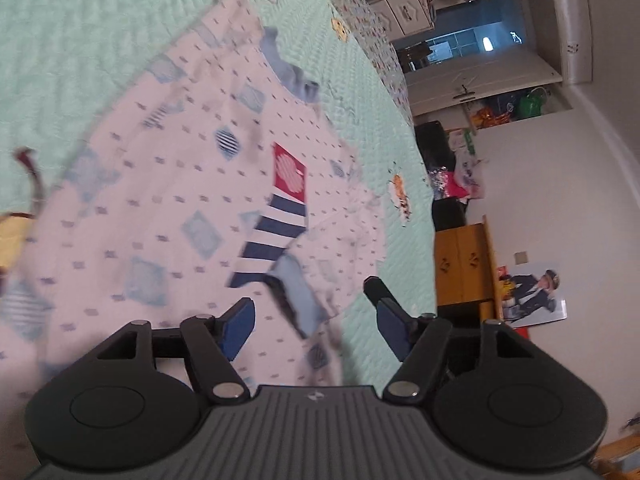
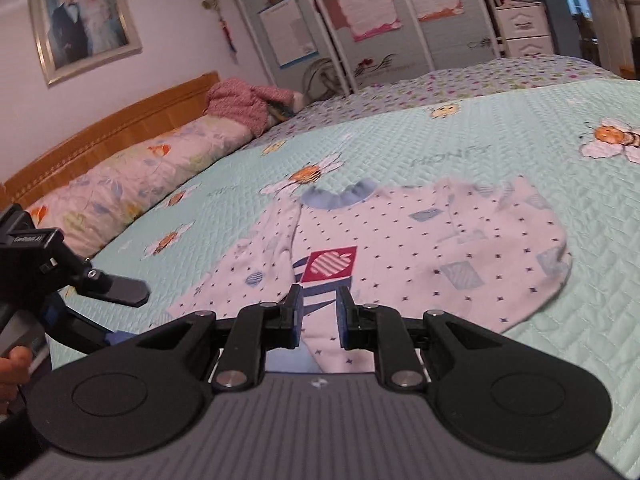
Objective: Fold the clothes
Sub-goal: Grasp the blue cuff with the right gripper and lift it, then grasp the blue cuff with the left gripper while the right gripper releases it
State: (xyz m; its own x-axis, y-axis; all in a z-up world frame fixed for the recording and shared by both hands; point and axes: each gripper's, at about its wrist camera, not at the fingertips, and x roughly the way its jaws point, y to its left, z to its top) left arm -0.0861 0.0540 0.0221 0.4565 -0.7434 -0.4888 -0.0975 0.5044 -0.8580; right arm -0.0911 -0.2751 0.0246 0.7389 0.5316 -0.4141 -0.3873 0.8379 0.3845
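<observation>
A small white child's top [image 1: 168, 184] with blue dots, a pale blue collar and a red-and-striped patch lies on the mint quilted bedspread [image 1: 80, 40]. One sleeve with a pale blue cuff [image 1: 296, 296] is folded in over the body. My left gripper [image 1: 312, 316] is open and hovers just above that cuff. In the right wrist view the top [image 2: 420, 248] lies spread ahead. My right gripper [image 2: 319, 312] is open with a narrow gap, low over the top's near edge, gripping nothing. The left gripper [image 2: 120, 290] shows at the left there.
A wooden headboard [image 2: 100, 128], a floral pillow [image 2: 132, 184] and a pink bundle [image 2: 240, 104] lie at the far left of the bed. White wardrobes [image 2: 380, 20] stand behind. The bed's edge [image 1: 420, 200] drops to a floor with a yellow cabinet [image 1: 464, 264].
</observation>
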